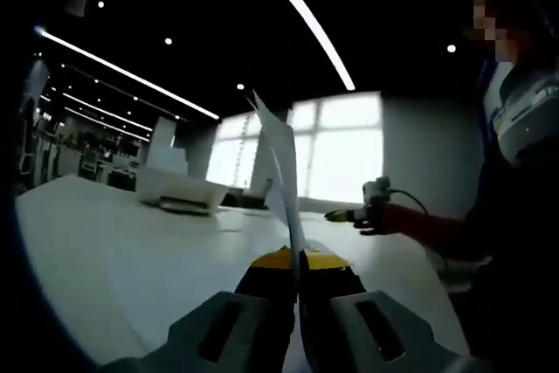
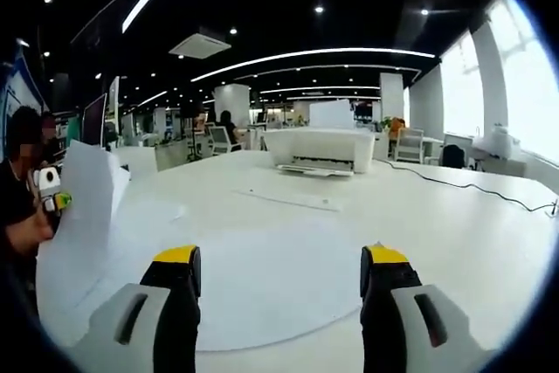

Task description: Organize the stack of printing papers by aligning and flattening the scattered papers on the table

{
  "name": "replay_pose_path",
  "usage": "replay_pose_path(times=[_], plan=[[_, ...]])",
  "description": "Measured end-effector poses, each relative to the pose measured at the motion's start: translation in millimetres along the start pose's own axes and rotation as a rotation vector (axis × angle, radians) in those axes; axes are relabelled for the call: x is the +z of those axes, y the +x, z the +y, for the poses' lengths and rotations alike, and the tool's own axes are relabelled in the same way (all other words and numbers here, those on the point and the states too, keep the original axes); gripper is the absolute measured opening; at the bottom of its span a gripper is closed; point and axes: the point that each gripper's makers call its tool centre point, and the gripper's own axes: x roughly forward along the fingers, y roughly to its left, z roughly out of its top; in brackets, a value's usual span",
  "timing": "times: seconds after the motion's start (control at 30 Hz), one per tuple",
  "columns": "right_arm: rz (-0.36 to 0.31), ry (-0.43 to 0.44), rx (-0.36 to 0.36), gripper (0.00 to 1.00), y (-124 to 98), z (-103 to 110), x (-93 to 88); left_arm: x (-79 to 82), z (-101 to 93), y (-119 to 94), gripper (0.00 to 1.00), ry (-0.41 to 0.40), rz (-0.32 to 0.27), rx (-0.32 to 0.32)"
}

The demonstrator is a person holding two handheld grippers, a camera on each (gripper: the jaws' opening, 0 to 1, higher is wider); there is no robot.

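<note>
In the left gripper view my left gripper [image 1: 300, 261] is shut on a white sheet of paper [image 1: 281, 168], which stands up edge-on above the white table [image 1: 113, 259]. The same sheets [image 2: 83, 207] show at the left of the right gripper view, raised off the table, with the left gripper [image 2: 54, 201] behind them. My right gripper [image 2: 281, 259] is open over the table [image 2: 454, 233] with nothing between its jaws; a pale sheet [image 2: 262, 290] seems to lie flat under it. The right gripper [image 1: 349, 213] hovers over the table to the right, in a person's hand.
A white printer [image 2: 319, 150] stands at the far side of the table, also seen as the printer [image 1: 179, 189]. One flat sheet [image 2: 293, 199] lies in front of it. A dark cable [image 2: 472, 186] runs across the right side. A person [image 1: 515, 181] stands at the table's edge.
</note>
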Motion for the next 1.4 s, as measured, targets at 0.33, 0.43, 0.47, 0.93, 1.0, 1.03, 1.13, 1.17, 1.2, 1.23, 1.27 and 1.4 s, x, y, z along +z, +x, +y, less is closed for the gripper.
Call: replay_pose_path(times=[0.33,0.43,0.47,0.93,1.0,1.03,1.13,1.17,1.2,1.23,1.27,1.4], plan=[[0.021,-0.001,0.003,0.70,8,-4,-6.0,-1.5,4.4,-1,0.06,-0.011,0.006,0.005],[0.023,0.001,-0.002,0.70,9,-8,-6.6,-2.0,5.9,-1,0.06,-0.011,0.007,0.008],[0.023,0.004,-0.006,0.70,9,-9,-6.7,-2.1,6.3,-1,0.06,-0.012,0.008,0.008],[0.040,0.030,-0.050,0.69,14,-32,-15.8,-2.2,12.4,-3,0.06,-0.016,0.009,0.013],[0.045,0.030,-0.056,0.69,15,-37,-17.4,-2.2,12.9,-3,0.06,-0.016,0.008,0.012],[0.049,0.030,-0.058,0.69,16,-39,-18.5,-2.2,13.2,-3,0.06,-0.016,0.008,0.011],[0.060,0.028,-0.065,0.69,18,-46,-22.7,-2.3,13.4,-2,0.06,-0.018,0.007,0.010],[0.065,0.027,-0.068,0.69,19,-49,-24.3,-2.3,13.3,-2,0.06,-0.018,0.007,0.009],[0.069,0.026,-0.071,0.70,19,-50,-25.9,-2.4,13.1,-2,0.06,-0.019,0.007,0.009],[0.073,0.025,-0.075,0.70,20,-51,-27.5,-2.4,12.9,-2,0.06,-0.019,0.007,0.009],[0.077,0.024,-0.078,0.70,20,-53,-29.1,-2.5,12.7,-2,0.06,-0.019,0.007,0.009],[0.096,0.026,-0.088,0.70,24,-57,-36.3,-2.7,11.9,-3,0.06,-0.020,0.008,0.009]])
